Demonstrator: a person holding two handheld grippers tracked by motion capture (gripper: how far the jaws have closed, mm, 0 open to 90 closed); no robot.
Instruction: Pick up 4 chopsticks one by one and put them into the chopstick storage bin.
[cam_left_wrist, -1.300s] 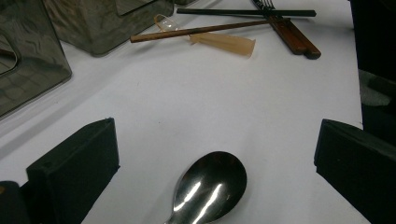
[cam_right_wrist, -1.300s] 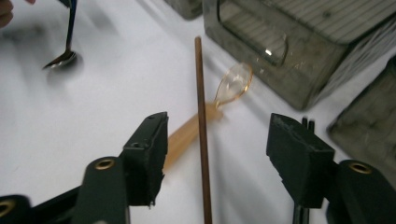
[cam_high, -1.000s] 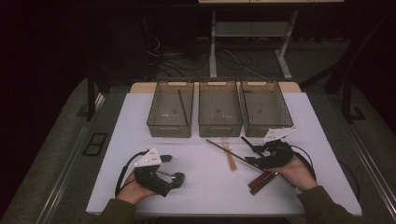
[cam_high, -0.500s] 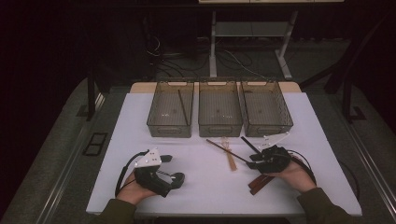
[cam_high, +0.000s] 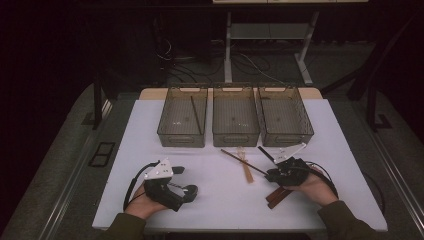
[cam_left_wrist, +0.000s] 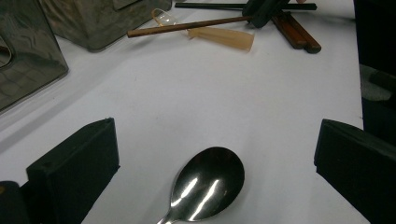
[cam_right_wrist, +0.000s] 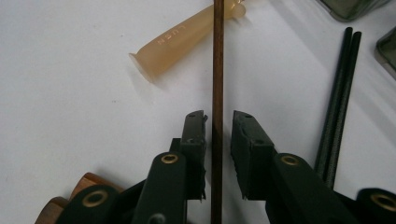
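Closing in over the last moment, the jaws of the right hand-held gripper (cam_right_wrist: 219, 126) now stand narrow, with a thin brown chopstick (cam_right_wrist: 217, 60) running straight up between them; a sliver of gap shows on each side, so the pads are not yet pressing on it (the hand itself has barely shifted). Beneath both tools lies the white bench (cam_high: 220, 200). Beyond the right hand-held gripper, at the far side, stand three clear bins (cam_high: 235, 120) in a row. Just ahead and left of its jaws a pale plastic spoon handle (cam_right_wrist: 177, 37) lies under the chopstick, touching it. To the right of the jaws lies a pair of black chopsticks (cam_right_wrist: 341, 93), and behind its left jaw a brown wooden piece (cam_right_wrist: 86, 179) peeks out. The left hand-held gripper (cam_left_wrist: 215, 149) rests with jaws wide apart, and the bowl of a metal spoon (cam_left_wrist: 208, 184) lies on the bench between them, untouched.
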